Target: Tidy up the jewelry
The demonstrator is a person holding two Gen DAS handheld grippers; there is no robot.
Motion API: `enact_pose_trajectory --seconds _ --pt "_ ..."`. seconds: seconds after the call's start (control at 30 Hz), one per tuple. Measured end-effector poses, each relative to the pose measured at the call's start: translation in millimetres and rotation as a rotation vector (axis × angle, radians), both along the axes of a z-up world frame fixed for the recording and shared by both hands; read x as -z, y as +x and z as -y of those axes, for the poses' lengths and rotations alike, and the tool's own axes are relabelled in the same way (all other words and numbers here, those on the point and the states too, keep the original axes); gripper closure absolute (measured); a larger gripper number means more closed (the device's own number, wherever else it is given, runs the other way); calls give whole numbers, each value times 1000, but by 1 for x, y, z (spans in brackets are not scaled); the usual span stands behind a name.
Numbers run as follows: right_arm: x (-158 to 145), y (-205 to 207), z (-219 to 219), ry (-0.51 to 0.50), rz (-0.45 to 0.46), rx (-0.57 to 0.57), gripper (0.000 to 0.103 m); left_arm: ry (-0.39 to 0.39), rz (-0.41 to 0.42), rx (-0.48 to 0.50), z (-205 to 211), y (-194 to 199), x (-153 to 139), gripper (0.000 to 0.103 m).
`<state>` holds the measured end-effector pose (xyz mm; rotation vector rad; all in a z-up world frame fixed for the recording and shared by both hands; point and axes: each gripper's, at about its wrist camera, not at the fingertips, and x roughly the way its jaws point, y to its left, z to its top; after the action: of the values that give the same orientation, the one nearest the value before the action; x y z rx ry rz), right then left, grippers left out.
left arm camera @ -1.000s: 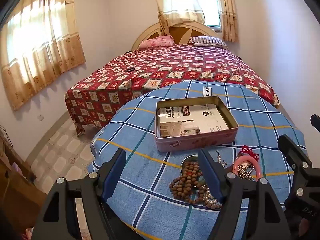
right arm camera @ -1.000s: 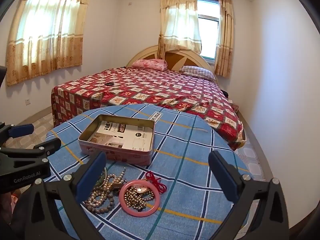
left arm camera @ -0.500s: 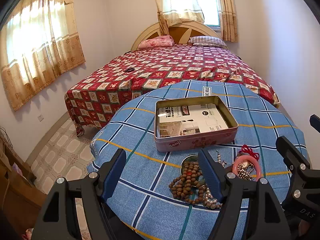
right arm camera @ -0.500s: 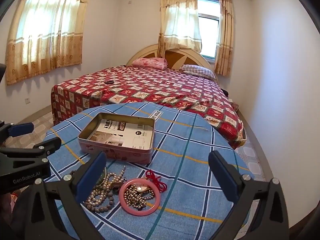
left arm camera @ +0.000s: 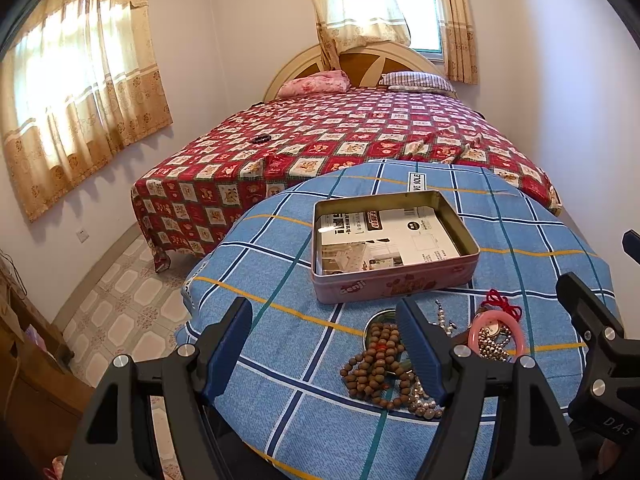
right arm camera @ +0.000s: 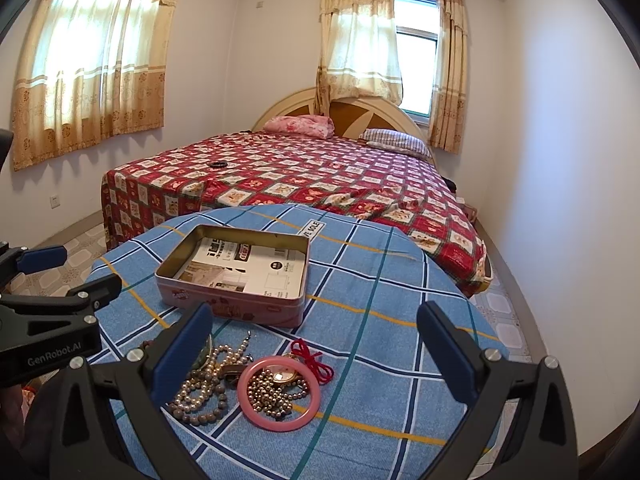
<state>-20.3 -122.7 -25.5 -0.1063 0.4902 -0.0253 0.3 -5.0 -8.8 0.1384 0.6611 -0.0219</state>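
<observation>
An open pink tin box, lined with a printed paper sheet, stands on a round table with a blue checked cloth. In front of it lies a jewelry pile: a brown wooden bead string, pearl strands, a pink bangle around small metal beads, and a red cord knot. My left gripper is open and empty, hovering left of the pile. My right gripper is open and empty above the pile.
A bed with a red patterned cover stands behind the table. A white wall is on the right. Tiled floor lies to the left, with a wooden piece of furniture at the lower left.
Both grippers have barely shifted. The jewelry and the tin have not moved.
</observation>
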Motion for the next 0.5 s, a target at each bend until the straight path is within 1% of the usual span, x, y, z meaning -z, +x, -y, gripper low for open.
enact_pose_trajectory --seconds 0.5 --pt "1 0 1 3 -2 0 0 -5 -1 -5 -3 -2 -1 28"
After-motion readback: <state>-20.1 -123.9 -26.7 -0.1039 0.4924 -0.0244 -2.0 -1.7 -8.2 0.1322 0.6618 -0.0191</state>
